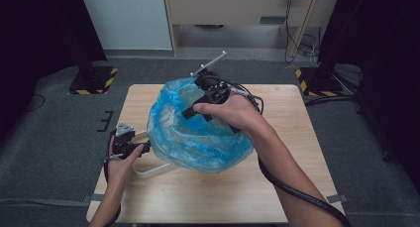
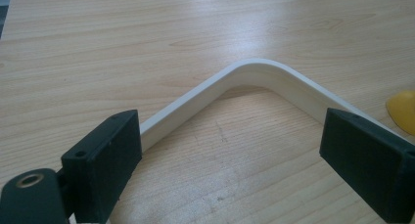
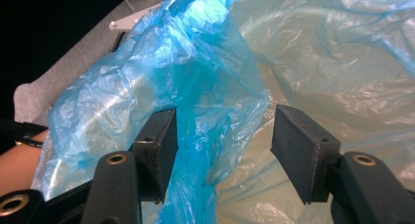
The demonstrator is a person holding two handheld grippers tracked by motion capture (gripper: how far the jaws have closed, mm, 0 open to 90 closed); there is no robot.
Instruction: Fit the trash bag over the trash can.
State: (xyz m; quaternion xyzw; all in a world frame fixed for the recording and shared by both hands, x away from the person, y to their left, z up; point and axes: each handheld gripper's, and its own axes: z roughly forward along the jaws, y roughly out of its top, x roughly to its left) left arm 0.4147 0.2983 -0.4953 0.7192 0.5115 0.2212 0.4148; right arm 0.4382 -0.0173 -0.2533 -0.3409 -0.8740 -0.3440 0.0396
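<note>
blue bag (image 1: 198, 138) drapes a white bin (image 1: 153, 170) on the table (image 1: 277, 187).

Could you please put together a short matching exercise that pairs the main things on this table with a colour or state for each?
Things:
1. plastic bag
2. curved bar
3. right gripper
4. table

Descriptions:
A. white, lying on the table
B. light wood
C. translucent blue, crumpled
D. jaws apart, a fold of plastic between them

Pairs: 1-C, 2-A, 3-D, 4-B
</note>
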